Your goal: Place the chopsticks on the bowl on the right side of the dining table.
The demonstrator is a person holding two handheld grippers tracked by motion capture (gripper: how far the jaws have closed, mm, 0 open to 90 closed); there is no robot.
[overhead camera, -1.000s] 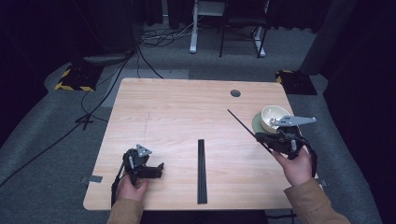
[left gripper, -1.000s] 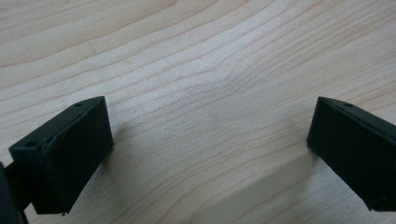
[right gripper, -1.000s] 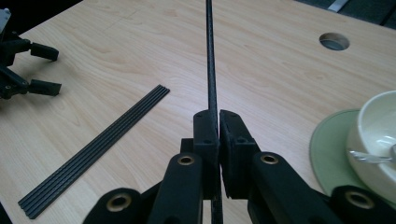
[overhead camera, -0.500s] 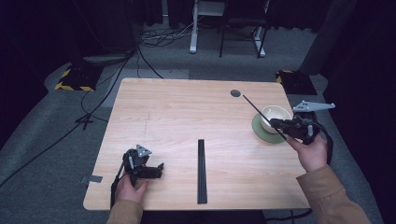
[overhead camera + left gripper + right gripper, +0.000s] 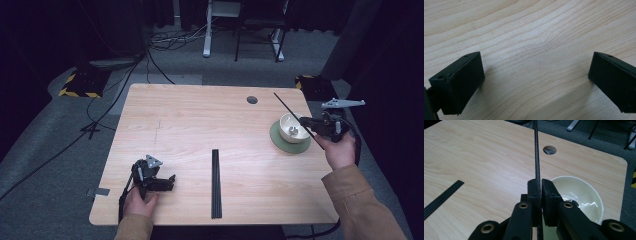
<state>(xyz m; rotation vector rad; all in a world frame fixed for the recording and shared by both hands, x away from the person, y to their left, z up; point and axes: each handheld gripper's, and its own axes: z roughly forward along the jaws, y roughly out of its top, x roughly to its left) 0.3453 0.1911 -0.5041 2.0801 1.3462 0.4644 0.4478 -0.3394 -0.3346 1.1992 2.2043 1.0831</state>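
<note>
So the right tool [image 5: 541, 185] has its jaws pressed together on 1 black chopstick [image 5: 536, 150], which sticks up and away from the jaws toward the cable hole [image 5: 252, 100]. In the high view that tool [image 5: 306, 121] hangs right over the white bowl [image 5: 292, 127] on its green saucer [image 5: 280, 142], near the desk's [image 5: 200, 120] right edge. The remaining chopsticks [image 5: 216, 182] lie as a bundle mid-desk near the front edge, well apart from both tools. The left tool [image 5: 170, 181] rests on the desk at the front-left corner, jaws spread wide with bare wood between them. Loads of open desk in the middle and along the back. Compared to a second ago, the right hand [image 5: 339, 150] has carried the chopstick farther right and back, past the bowl; the left tool hasn't budged.
</note>
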